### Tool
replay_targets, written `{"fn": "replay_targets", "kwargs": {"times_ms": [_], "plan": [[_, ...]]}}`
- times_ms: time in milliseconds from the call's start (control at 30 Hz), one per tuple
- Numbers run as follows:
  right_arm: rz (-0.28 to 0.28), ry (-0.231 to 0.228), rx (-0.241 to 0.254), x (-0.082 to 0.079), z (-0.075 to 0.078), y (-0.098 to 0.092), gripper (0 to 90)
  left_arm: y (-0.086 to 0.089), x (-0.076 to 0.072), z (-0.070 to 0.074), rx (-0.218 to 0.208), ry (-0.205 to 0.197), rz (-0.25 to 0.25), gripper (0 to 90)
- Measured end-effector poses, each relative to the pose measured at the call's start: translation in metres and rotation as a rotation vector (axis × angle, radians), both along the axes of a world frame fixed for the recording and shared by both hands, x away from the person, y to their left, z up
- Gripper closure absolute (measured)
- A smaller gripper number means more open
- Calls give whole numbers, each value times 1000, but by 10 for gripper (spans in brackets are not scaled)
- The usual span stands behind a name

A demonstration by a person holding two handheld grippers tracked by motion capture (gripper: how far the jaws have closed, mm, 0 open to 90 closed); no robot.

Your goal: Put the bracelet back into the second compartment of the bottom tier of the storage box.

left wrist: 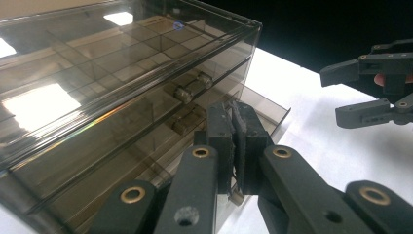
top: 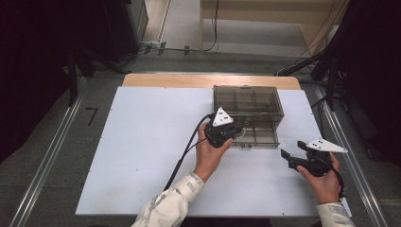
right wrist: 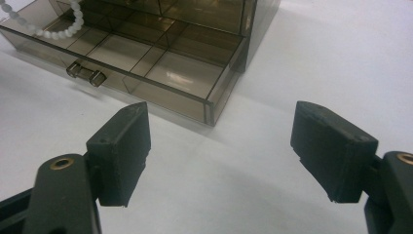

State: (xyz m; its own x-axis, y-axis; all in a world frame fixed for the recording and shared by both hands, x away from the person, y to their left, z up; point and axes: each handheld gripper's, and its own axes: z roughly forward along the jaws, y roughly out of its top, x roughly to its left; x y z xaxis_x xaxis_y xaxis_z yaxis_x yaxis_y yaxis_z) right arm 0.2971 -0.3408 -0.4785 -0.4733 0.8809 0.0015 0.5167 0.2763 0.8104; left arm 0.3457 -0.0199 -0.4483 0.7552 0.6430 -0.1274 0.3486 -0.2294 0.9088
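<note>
Left jaws: the left gripper (left wrist: 234,141) stands in the lower middle of its own view with its two black pads pressed flat together; a small metal piece peeks out beneath the pads, but whether it is gripped I cannot tell.
Right jaws: the right gripper (right wrist: 221,156) has its pads spread wide across the lower frame, with only bare white surface between them; it grips and touches nothing.
Table (top: 142,156): a large flat white sheet, matte and smooth, over the middle of the high view, with a strip of pale wood at its far edge.
Drawer box (top: 248,106): a smoky, see-through plastic cabinet, box-shaped and glossy, right of centre in the high view, with thin partitions inside forming square cells. It takes up the upper left of the left gripper view, with bright light reflections on its top.
Bottom drawer (right wrist: 146,68): pulled partway out toward the lower frame, shallow and rectangular, the same tinted plastic, split into compartments.
Left hand (top: 210,151): centre of the high view, just in front of the box, in a pale patterned sleeve.
Right hand (top: 324,182): lower right, well apart from the box.
Bead string (right wrist: 58,27): small round white beads curving through the drawer's upper left corner.
Drawer handle (right wrist: 86,73): a small shiny bar on the drawer's front wall.
</note>
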Motion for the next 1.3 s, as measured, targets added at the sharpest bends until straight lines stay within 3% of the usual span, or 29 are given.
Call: {"fn": "replay_targets", "kwargs": {"times_ms": [633, 1300], "plan": [[7, 2, 2, 1, 0, 0, 211, -31, 13, -14, -2, 26, -22, 883], [9, 2, -5, 1, 0, 0, 210, -34, 20, -30, 51, 41, 11, 879]]}}
